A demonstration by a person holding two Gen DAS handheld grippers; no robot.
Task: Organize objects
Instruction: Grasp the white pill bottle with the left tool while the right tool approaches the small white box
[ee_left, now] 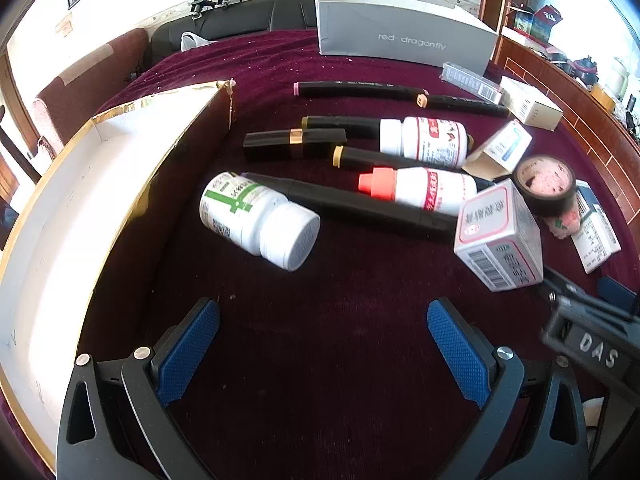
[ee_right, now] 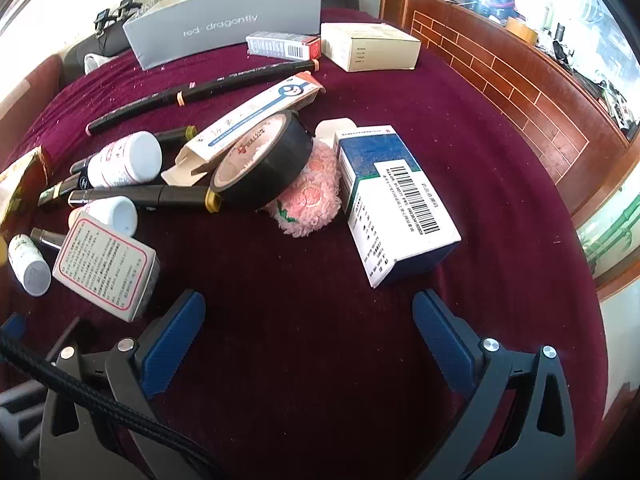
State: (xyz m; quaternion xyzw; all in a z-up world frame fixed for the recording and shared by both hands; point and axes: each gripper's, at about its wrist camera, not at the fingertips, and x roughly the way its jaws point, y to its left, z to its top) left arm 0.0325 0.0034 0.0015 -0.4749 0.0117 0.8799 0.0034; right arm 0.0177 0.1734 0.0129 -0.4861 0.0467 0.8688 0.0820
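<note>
Both grippers, left (ee_left: 323, 338) and right (ee_right: 308, 330), agape, empty: straddle near green-label pill bottle (ee_left: 258, 220) crosswise, drop into left gold-rimmed box (ee_left: 60, 208).

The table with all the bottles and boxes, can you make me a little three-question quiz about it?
1. True or false: both grippers are holding something.
2. What leans on the black tape roll: A) long white carton B) grey box?
3. What colour cap has the small bottle?

Key: 1 false, left gripper and right gripper are open and empty. 2 A. 3 Red.
</note>
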